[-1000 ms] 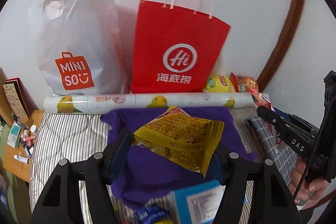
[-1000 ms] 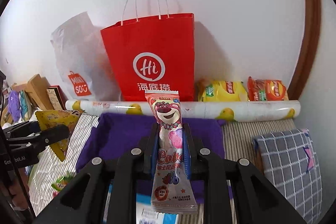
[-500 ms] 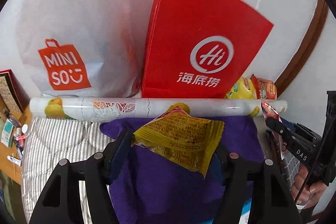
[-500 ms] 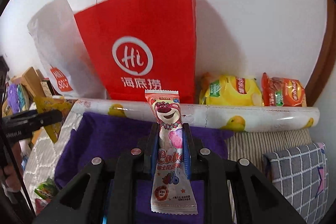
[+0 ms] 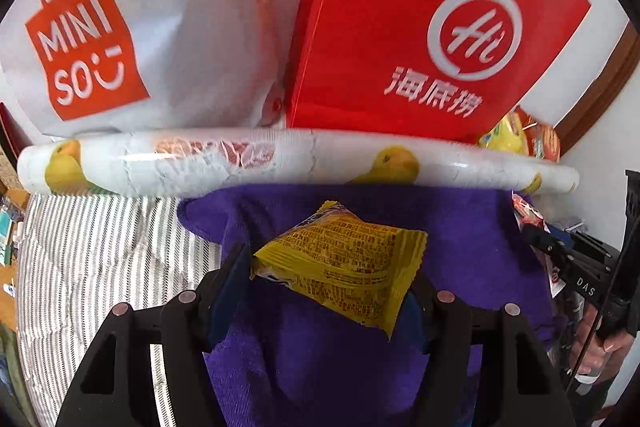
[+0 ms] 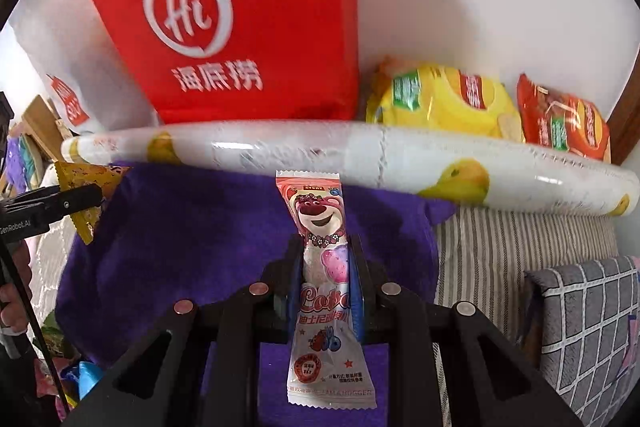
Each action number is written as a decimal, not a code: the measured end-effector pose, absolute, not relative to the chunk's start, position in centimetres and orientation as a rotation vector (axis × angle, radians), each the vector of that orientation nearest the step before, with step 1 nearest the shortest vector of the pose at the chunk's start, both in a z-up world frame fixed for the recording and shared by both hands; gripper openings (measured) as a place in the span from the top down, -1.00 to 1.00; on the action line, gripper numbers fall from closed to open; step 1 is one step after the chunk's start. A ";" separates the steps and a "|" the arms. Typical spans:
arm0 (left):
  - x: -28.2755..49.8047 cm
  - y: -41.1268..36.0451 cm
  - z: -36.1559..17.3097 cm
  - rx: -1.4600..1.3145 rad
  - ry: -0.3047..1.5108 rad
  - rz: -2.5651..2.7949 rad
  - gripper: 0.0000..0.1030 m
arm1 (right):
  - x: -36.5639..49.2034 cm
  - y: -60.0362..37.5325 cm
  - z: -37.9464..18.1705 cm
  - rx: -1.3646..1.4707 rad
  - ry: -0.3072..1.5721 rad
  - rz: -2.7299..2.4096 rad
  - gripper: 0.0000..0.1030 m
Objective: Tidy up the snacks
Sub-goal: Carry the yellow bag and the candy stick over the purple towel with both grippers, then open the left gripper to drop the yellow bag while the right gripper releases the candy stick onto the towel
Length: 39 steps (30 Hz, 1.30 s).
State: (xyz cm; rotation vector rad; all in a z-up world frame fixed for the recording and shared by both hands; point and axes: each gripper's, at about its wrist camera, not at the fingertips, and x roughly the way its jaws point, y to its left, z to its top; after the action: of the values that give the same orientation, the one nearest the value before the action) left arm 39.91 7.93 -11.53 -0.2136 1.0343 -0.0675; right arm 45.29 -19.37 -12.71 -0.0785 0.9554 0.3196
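Left wrist view: your left gripper [image 5: 332, 283] has its jaws about half open and closed on a yellow snack packet [image 5: 340, 267]. The packet lies crosswise between the jaws, long axis running side to side, right end sagging lower, printed back facing up. It hangs above a purple towel [image 5: 460, 239] spread on a striped bed cover [image 5: 100, 247]. Beyond the towel lies a rolled sheet [image 5: 280, 163] with duck prints, set crosswise. Behind it stand a white Miniso bag [image 5: 160, 27] and a red paper bag [image 5: 420, 27] against the wall.

Right wrist view: your right gripper [image 6: 326, 279] has its jaws nearly closed, clamping a pink bear-print stick packet [image 6: 324, 287] at mid-length. Its long axis runs along the jaws, top seal pointing forward at the rolled sheet [image 6: 360, 151], bottom seal toward the camera. The packet is over the purple towel [image 6: 180, 227]. Two chip bags, yellow [image 6: 440, 99] and orange-red [image 6: 560, 119], sit behind the roll. A checked pillow [image 6: 588, 315] lies at right.
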 end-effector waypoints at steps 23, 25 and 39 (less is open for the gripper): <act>41.5 6.4 -13.9 -0.205 1.089 -0.069 -0.29 | 46.9 -18.1 -16.1 -0.134 1.047 0.293 0.43; 41.5 6.3 -14.0 -0.204 1.090 -0.070 -0.29 | 47.0 -17.8 -15.9 -0.146 1.033 0.296 0.15; 41.3 5.8 -13.1 -0.174 1.085 -0.097 -0.56 | 45.4 -17.3 -12.9 -0.134 0.925 0.338 -0.22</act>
State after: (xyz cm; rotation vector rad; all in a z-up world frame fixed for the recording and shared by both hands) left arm 41.32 5.80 -13.09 -0.1738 1.0851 -0.0972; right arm 45.39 -17.32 -12.86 -0.1345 0.9250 0.3384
